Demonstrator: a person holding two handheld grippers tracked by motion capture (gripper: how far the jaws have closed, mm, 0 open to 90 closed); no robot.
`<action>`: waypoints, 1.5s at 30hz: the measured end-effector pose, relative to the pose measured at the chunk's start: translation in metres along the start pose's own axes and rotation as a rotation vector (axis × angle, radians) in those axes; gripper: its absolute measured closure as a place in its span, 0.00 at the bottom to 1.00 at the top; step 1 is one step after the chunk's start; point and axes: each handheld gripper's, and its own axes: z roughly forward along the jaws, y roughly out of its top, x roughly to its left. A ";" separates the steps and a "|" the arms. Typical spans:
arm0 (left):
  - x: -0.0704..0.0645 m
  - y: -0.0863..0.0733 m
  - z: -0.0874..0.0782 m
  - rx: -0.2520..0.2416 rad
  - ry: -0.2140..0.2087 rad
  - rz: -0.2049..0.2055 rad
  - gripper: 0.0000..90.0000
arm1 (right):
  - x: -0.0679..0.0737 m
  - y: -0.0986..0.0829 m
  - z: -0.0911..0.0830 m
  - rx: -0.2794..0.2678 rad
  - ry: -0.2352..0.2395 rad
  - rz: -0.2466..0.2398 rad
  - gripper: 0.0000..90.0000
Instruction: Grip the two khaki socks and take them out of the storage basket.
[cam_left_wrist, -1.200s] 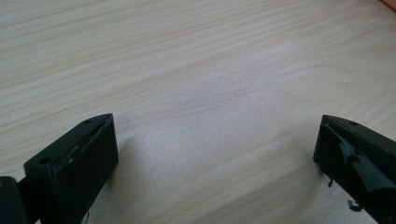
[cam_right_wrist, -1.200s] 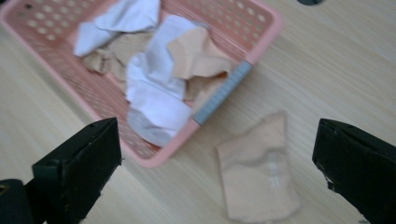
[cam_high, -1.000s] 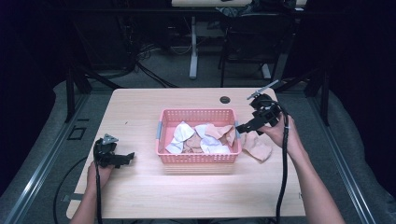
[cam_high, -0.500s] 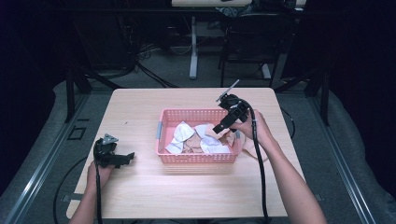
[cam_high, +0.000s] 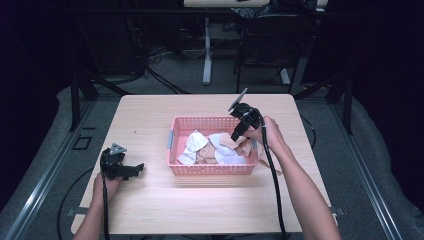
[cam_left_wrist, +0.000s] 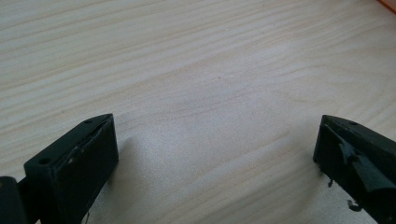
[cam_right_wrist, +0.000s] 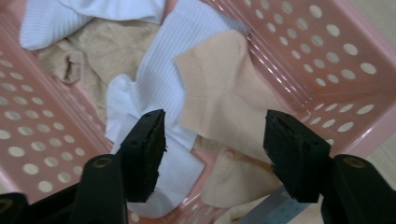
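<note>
Left gripper (cam_high: 134, 169) rests low on the table (cam_high: 150, 115) near its left front edge, well apart from the basket (cam_high: 212, 169); jaws spread wide, nothing between them but bare wood (left gripper view). Pink basket sits mid-table, holding white socks (cam_high: 192, 149) and beige socks (cam_high: 235, 144) piled loose. Right gripper (cam_high: 234, 136) hangs over the basket's right end, tilted down into it, jaws apart and gripping nothing. In the right gripper view a beige sock (cam_right_wrist: 224, 98) lies just below the open jaws, overlapping a white sock (cam_right_wrist: 159, 88), both inside the basket.
</note>
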 end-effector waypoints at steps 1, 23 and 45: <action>0.000 0.000 0.000 0.000 0.000 0.000 0.00 | 0.000 0.000 0.000 0.000 0.000 0.000 0.47; 0.000 0.000 0.000 0.000 -0.004 0.008 0.00 | -0.005 0.011 0.031 0.091 -0.127 0.031 0.56; 0.000 0.000 0.000 0.003 -0.009 0.011 0.00 | 0.011 0.008 0.040 0.198 -0.163 -0.003 0.51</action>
